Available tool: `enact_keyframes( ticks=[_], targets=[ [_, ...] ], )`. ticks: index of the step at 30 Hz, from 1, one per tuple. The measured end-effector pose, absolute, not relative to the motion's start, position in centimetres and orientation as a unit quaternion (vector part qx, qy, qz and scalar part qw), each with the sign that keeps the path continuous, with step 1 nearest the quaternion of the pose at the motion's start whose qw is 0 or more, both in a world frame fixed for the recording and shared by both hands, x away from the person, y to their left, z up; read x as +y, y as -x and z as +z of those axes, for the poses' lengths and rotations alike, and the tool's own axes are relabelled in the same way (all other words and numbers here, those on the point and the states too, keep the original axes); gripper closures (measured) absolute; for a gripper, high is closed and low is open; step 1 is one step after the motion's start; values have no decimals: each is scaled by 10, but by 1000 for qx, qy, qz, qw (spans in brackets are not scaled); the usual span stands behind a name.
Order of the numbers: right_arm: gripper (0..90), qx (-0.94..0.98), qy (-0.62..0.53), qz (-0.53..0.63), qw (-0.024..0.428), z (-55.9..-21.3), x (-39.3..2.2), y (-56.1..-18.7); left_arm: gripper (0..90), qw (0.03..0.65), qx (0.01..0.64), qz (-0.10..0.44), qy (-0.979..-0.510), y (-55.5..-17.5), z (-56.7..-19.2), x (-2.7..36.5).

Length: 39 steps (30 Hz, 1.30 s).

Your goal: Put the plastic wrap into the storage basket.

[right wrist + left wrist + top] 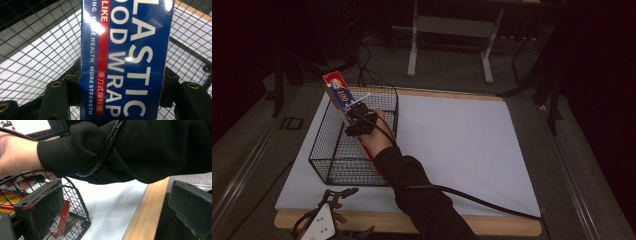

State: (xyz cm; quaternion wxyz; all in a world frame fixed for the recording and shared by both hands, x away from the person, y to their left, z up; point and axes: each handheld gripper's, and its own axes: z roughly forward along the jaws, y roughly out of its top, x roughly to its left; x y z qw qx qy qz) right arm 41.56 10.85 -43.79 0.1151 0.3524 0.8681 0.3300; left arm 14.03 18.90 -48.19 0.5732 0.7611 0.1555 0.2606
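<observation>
A long blue and red plastic wrap box (338, 92) leans tilted in a black wire basket (319, 135), its top end sticking out above the far rim. My right gripper (359, 117) is shut on the box partway down. In the right gripper view the box (125, 55) stands between the two jaws of my right gripper (122, 85), which press on its sides, with the basket mesh (37, 55) behind. My left gripper (352, 211) rests at the table's near left edge, open and with nothing in it. In the left gripper view the jaws of my left gripper (115, 197) stand wide apart beside the basket (75, 195).
The basket stands on a white sheet (462, 140) that covers a wooden table (147, 212). The right arm's dark sleeve (150, 150) reaches across in front of my left gripper. A black cable (482, 202) trails off to the right. A frame's legs (412, 50) stand beyond the table.
</observation>
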Motion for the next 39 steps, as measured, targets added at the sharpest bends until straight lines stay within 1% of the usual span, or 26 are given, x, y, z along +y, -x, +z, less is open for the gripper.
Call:
enact_keyframes(
  ticks=[32,35,37,39],
  targets=[
    [369,859,-391,305,128,-443,106,-429,6,571,151,258,-765,-140,-482,189],
    [339,863,-384,302,129,-444,106,-429,6,570,150,258,-765,-140,-482,188],
    [284,864,-380,304,127,-443,106,-429,6,571,150,258,-765,-140,-482,188],
    [251,865,-376,308,127,-440,105,-428,6,570,151,257,-765,-140,-482,188]
  ],
)
